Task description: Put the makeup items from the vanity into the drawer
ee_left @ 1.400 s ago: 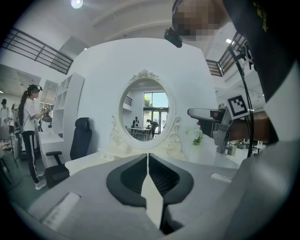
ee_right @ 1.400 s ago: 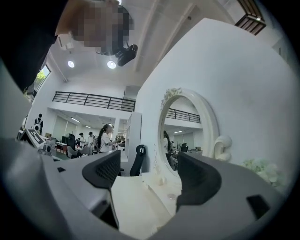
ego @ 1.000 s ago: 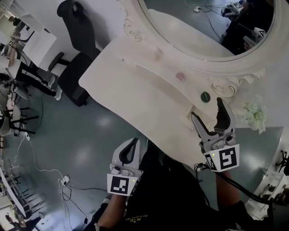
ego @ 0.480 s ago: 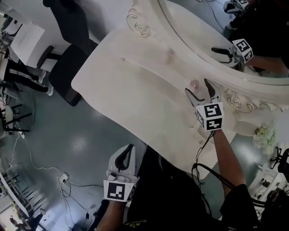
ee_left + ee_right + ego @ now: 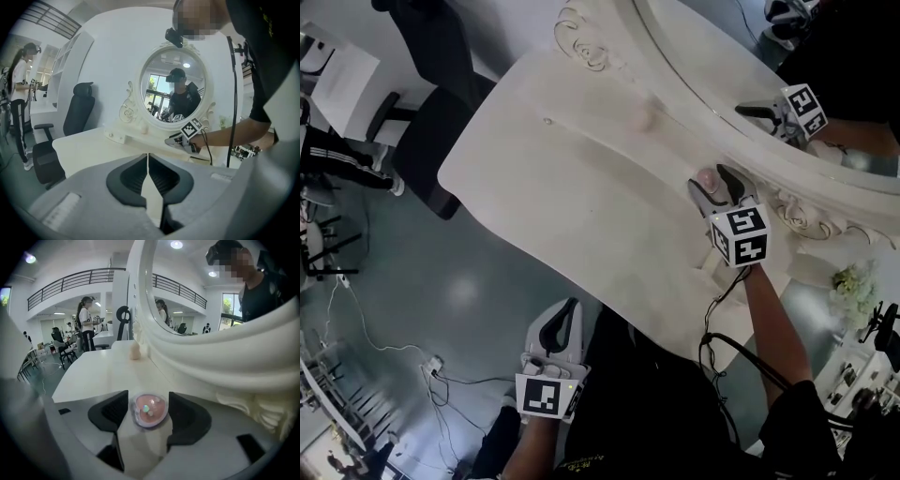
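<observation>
Pink makeup pot [image 5: 150, 411] on the white bench [image 5: 562, 178], caught between the pads of our right tongs [image 5: 710, 181]. The jaws have just been closing round it, one pad at its clear rim and the other a sliver off, so it is flanked but not yet clamped. Nearest to us, well short of the pot and off the bench's edge, our left tongs [image 5: 148, 157] are clenched on nothing, the two pads meeting in a thin seam. Just beyond the pot rises the carved white frame of the round mirror [image 5: 698, 98], where the right tongs show in reflection. Farther along the bench from the pot, close under the same frame, stands a small pale bottle [image 5: 642, 117]. Farthest from the pot, past the bench's far corner, a black office chair [image 5: 422, 141] stands on the grey floor [image 5: 469, 281].
</observation>
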